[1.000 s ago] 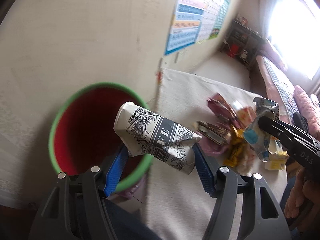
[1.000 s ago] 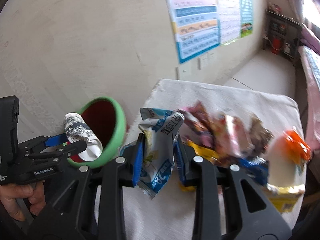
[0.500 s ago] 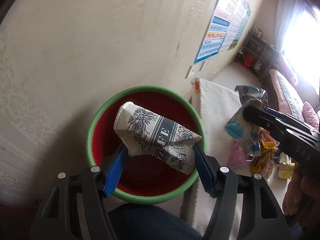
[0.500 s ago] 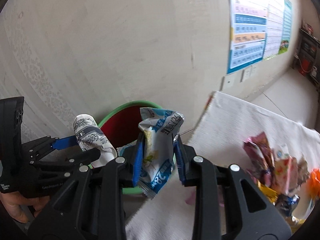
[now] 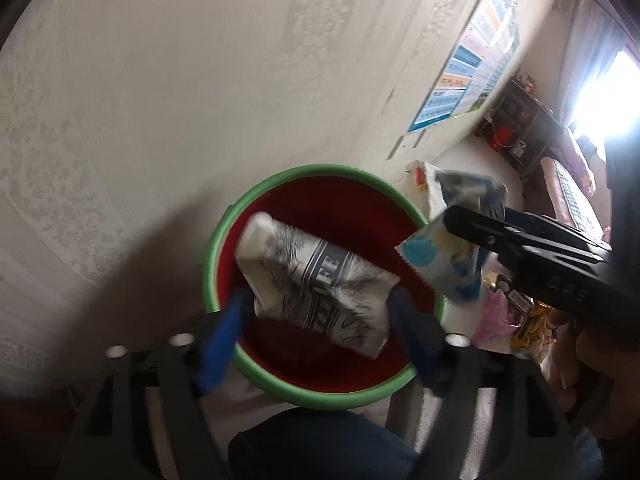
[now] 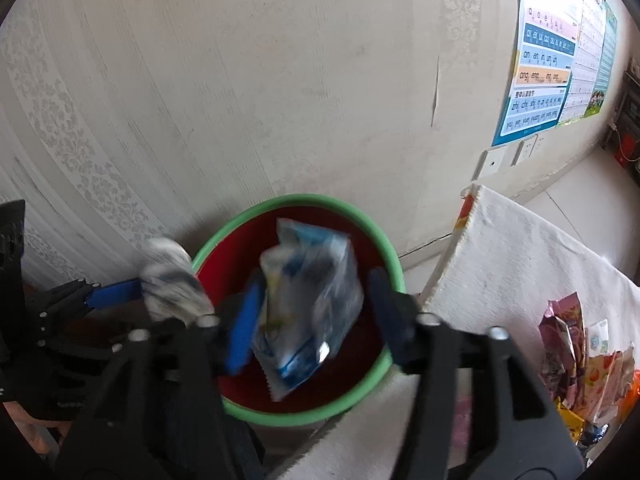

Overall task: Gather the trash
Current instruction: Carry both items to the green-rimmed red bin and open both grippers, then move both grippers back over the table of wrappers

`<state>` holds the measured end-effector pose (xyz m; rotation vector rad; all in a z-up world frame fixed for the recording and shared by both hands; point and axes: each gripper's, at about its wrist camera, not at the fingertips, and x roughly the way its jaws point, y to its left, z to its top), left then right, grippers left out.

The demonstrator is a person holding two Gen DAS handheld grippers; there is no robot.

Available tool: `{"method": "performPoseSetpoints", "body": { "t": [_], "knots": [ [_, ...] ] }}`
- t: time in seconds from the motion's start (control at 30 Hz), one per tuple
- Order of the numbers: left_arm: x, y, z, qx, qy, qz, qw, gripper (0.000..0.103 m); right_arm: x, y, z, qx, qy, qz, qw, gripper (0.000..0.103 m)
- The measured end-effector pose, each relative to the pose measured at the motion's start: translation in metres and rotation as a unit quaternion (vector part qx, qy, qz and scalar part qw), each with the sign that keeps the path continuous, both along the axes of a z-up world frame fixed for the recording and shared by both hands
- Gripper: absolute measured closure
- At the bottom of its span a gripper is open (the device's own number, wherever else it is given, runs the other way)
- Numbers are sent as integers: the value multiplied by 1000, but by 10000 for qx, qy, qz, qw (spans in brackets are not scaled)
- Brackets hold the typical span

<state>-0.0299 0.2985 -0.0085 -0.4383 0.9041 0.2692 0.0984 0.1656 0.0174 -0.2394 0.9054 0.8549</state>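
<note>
A crushed paper coffee cup [image 5: 320, 280] with black print hangs between the blue pads of my left gripper [image 5: 318, 300], over the red bin with a green rim [image 5: 304, 170]. The jaws are opening, and the cup sits loose and blurred between them. In the right wrist view a blue and white snack wrapper [image 6: 308, 312] is blurred between the pads of my right gripper [image 6: 316, 284], above the same bin [image 6: 304, 198]. These jaws are opening too, with a gap showing at the right pad. The left gripper's blue finger [image 6: 112, 292] and the cup [image 6: 172, 284] show at the left.
The bin stands against a pale patterned wall. To its right is a table under a white cloth [image 6: 520, 260], with a pile of several snack wrappers [image 6: 568, 344] on it. A poster [image 6: 552, 60] hangs on the wall. A person's dark-clad knee [image 5: 320, 440] is below the bin.
Both grippers swung left from the table to above the bin. Their jaws have spread, and the cup and the wrapper have come loose and blurred between the pads.
</note>
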Motion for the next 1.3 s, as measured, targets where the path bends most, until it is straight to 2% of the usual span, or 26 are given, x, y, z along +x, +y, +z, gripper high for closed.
{"method": "performPoseSetpoints", "body": {
  "t": [0.03, 0.1, 0.17, 0.23, 0.3, 0.6, 0.77, 1.07, 1.3],
  "knots": [
    [-2, 2, -1, -40, -32, 43, 10000, 16, 0, 1, 0, -10, -11, 9, 10000, 34],
    [-6, 5, -2, -108, -94, 101, 9998, 12, 1, -2, 3, 19, -72, -70, 9999, 22],
    [-10, 6, -4, -78, -78, 153, 9998, 9, 1, -5, 4, 29, -97, -117, 9999, 19],
    [-12, 6, -5, -60, -60, 198, 9998, 8, 2, -10, 5, 14, -98, -179, 9998, 9],
    [-13, 4, -5, -25, -47, 241, 9997, 8, 1, -17, 5, -18, -164, -266, 9995, 5],
    [-3, -17, 6, -4, -117, 62, 9999, 8, -2, -55, 8, -130, -195, -669, 9975, 5],
    [11, -47, 13, -8, -128, -302, 9995, 8, -11, -91, 13, -105, -189, -927, 9955, 5],
    [34, -122, 18, 6, -114, -1151, 9933, 8, -14, -180, 14, -155, -191, -1562, 9874, 5],
    [49, -173, 24, -16, -117, -1647, 9863, 8, -10, -255, 8, -311, -213, -2124, 9765, 5]
  ]
}}
